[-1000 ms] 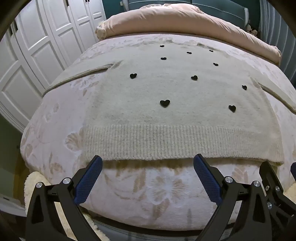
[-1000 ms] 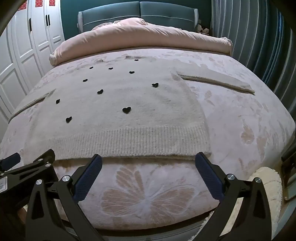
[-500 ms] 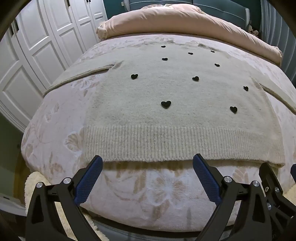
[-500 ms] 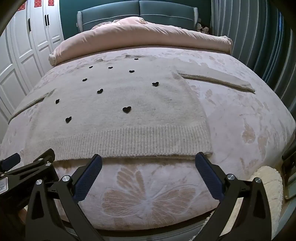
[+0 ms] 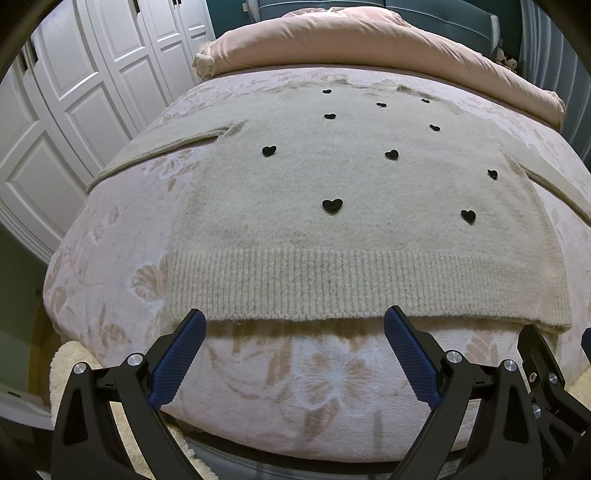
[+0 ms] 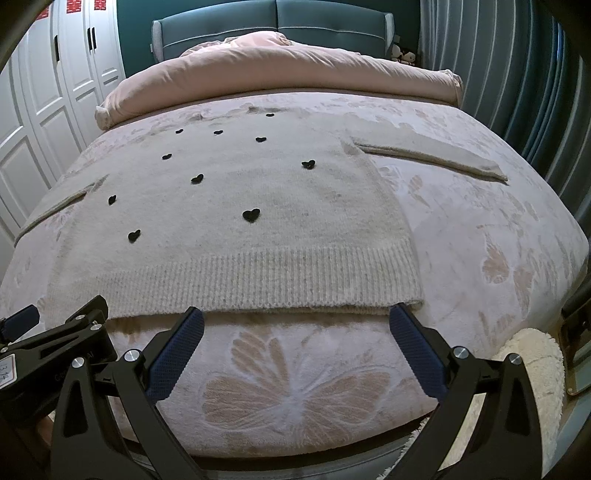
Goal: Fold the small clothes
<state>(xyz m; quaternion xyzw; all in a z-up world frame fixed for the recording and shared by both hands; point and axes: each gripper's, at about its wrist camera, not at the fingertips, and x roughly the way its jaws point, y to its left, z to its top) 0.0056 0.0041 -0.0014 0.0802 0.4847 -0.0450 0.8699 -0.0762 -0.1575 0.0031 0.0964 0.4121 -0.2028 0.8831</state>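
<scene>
Lying flat on the bed (image 5: 122, 254), the cream sweater (image 5: 354, 221) is spread front-up before you, its body dotted with small black hearts (image 5: 332, 205) and its ribbed hem (image 5: 362, 284) running along the near edge of the mattress. Your left gripper (image 5: 293, 325) sits just below that hem with its jaws spread wide and nothing between them; the blue pads (image 5: 177, 356) reach up to the hem's lower edge, though you cannot tell from this view whether they touch the knit. Your right gripper (image 6: 295, 323) is likewise wide and holds nothing, its blue pads (image 6: 415, 354) reaching the hem line towards the sweater's right corner. In the right wrist view you can see the left gripper's black frame at the lower left, so the two tools are side by side at the foot of the bed.

Both sleeves lie straight out from the body: the right sleeve (image 6: 428, 157) stretches towards the curtains (image 6: 517, 92), the left sleeve (image 5: 159, 151) towards the white wardrobe doors (image 5: 74, 110). The bedspread under the sweater is pale pink with a floral and butterfly pattern (image 6: 295, 395). Beyond the neckline, a pink duvet (image 6: 280, 77) is bunched across the head of the bed, against a teal headboard (image 6: 273, 22). A fluffy cream rug (image 6: 535, 369) shows on the floor beside the bed's near corner.
</scene>
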